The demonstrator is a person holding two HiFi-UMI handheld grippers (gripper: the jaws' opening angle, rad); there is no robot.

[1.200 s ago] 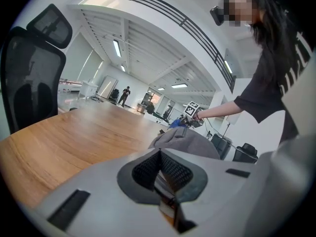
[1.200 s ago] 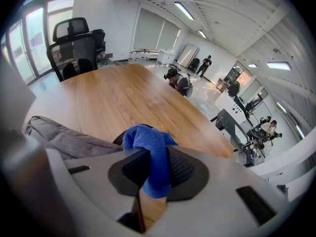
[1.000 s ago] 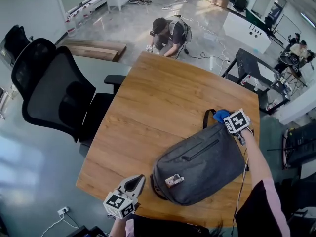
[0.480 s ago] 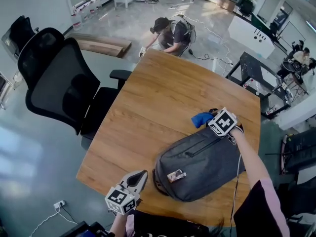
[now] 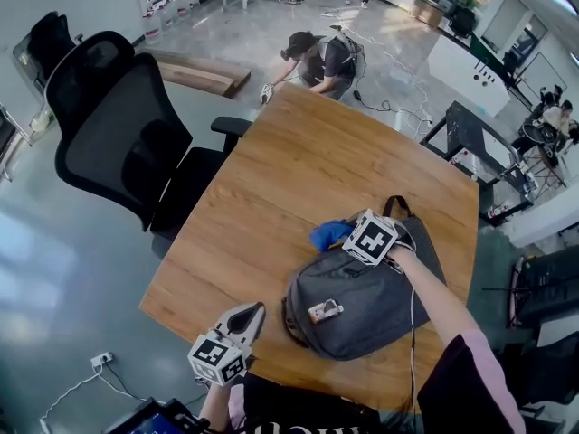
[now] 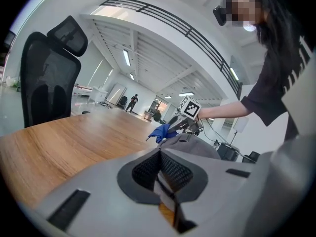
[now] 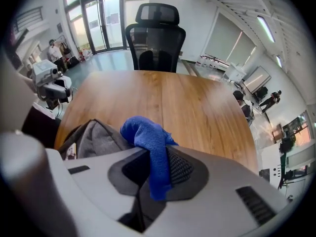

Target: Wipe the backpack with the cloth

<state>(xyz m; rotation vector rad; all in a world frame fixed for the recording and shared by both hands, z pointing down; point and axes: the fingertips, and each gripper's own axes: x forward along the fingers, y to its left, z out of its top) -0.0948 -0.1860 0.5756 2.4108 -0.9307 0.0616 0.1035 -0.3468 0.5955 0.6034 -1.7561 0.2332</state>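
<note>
An open-plan workroom with a glossy grey floor: a wooden desk [image 5: 298, 170] fills the middle of the head view, a black mesh office chair [image 5: 118, 143] drawn up just beside its left edge. Beyond the desk's far corner a person [image 5: 318, 60] crouches on the floor among cables, and a wooden plank [image 5: 197, 72] lies on the floor behind the chair.

A grey backpack [image 5: 362, 301] lies flat on the desk toward the near right corner, its black carry loop [image 5: 395, 208] pointing to the far right edge and a small metal clip [image 5: 324, 311] showing on its near left side.

The right gripper [image 5: 349, 235], held at the end of an arm that reaches in from the near right, sits over the backpack's far left rim. Its fingers are clamped narrow on a blue cloth [image 5: 330, 234]; the right gripper view shows the cloth pinched between the two dark pads, bunched above them and hanging in a strip below. The bunched end lies at the bag's rim where it meets the bare wood, though whether it touches the fabric cannot be told.

The left gripper [image 5: 248, 316] hovers at the desk's near edge, just left of the backpack and apart from it, its jaws pressed together with nothing between them.
</note>
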